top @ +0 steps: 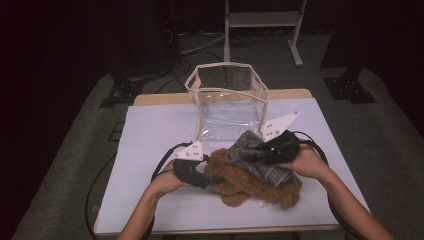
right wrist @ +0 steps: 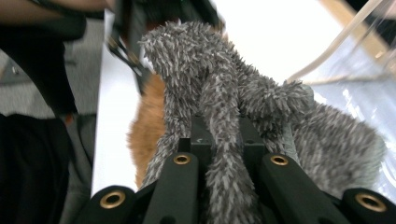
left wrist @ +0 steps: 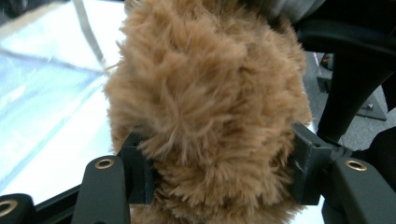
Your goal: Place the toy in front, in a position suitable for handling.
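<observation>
Fur fills both grips: the left hand-held gripper [left wrist: 219, 172] has its half-closed jaws pressing a shaggy brown plush garment [top: 250, 182] lying near-centre on the white counter [top: 150, 150], while the right hand-held gripper [right wrist: 229, 149] pinches a fuzzy grey knitted cloth [right wrist: 224, 107] tightly, just above the brown one, near a clear plastic bag [top: 227, 100].

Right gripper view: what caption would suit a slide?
Right gripper pinching a fuzzy grey cloth above brown fur.

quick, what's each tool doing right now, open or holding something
Left tool: closed on the brown fuzzy fabric.
Right tool: closed on a fold of the grey fuzzy fabric.
</observation>
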Motion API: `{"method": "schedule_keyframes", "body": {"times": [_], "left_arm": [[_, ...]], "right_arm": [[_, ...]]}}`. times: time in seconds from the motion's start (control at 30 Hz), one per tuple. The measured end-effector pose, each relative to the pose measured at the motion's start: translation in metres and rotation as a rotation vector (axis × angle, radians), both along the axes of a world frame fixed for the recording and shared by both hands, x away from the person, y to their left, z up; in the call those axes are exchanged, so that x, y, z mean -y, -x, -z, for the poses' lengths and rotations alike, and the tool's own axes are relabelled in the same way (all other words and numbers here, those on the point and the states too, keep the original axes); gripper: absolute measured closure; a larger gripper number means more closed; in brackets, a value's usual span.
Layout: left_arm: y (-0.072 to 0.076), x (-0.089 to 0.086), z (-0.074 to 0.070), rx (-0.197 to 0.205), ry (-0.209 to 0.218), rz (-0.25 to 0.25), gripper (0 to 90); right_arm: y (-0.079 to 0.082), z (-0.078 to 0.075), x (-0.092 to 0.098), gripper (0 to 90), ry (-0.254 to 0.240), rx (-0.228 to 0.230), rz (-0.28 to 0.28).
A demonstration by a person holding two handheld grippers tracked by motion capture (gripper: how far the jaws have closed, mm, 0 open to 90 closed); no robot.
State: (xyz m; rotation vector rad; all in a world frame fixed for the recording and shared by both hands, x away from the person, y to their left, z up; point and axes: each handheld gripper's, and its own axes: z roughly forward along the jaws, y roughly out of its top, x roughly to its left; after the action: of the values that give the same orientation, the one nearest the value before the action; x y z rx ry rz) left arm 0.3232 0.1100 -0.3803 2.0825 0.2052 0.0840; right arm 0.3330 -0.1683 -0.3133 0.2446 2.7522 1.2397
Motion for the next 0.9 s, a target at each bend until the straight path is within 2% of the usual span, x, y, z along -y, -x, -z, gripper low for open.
{"method": "schedule_keyframes", "body": {"times": [0.07,0.13,0.2,0.23,0.43,0.57,0.67,0.8,0.9], "left_arm": [[0.000,0.001,0.003,0.003,-0.029,-0.007,37.7],[-0.003,-0.001,0.009,-0.022,-0.025,-0.017,35.0],[-0.005,-0.001,0.016,-0.040,-0.006,-0.025,31.8],[-0.005,-0.002,0.017,-0.038,-0.005,-0.025,29.7],[-0.005,-0.014,0.026,-0.045,0.013,-0.054,19.2],[-0.007,-0.018,0.035,-0.068,-0.018,-0.068,12.6],[-0.009,-0.013,0.042,-0.103,-0.013,-0.063,9.6],[-0.011,-0.002,0.049,-0.125,-0.031,-0.075,4.8],[-0.014,0.005,0.052,-0.135,-0.026,-0.090,7.2]], "right_arm": [[-0.006,0.013,0.006,80.7,-0.009,-0.050,0.003],[-0.010,0.031,0.017,80.8,0.053,-0.072,0.043],[-0.013,0.045,0.028,81.1,0.016,-0.123,0.054],[-0.012,0.050,0.032,81.1,0.004,-0.133,0.058],[-0.009,0.051,0.033,81.1,-0.003,-0.125,0.054],[-0.007,0.050,0.038,81.1,-0.004,-0.123,0.055],[-0.004,0.052,0.046,81.1,-0.012,-0.132,0.061],[0.000,0.054,0.057,81.1,-0.011,-0.141,0.078],[0.000,0.058,0.064,81.1,-0.029,-0.156,0.093]]}}
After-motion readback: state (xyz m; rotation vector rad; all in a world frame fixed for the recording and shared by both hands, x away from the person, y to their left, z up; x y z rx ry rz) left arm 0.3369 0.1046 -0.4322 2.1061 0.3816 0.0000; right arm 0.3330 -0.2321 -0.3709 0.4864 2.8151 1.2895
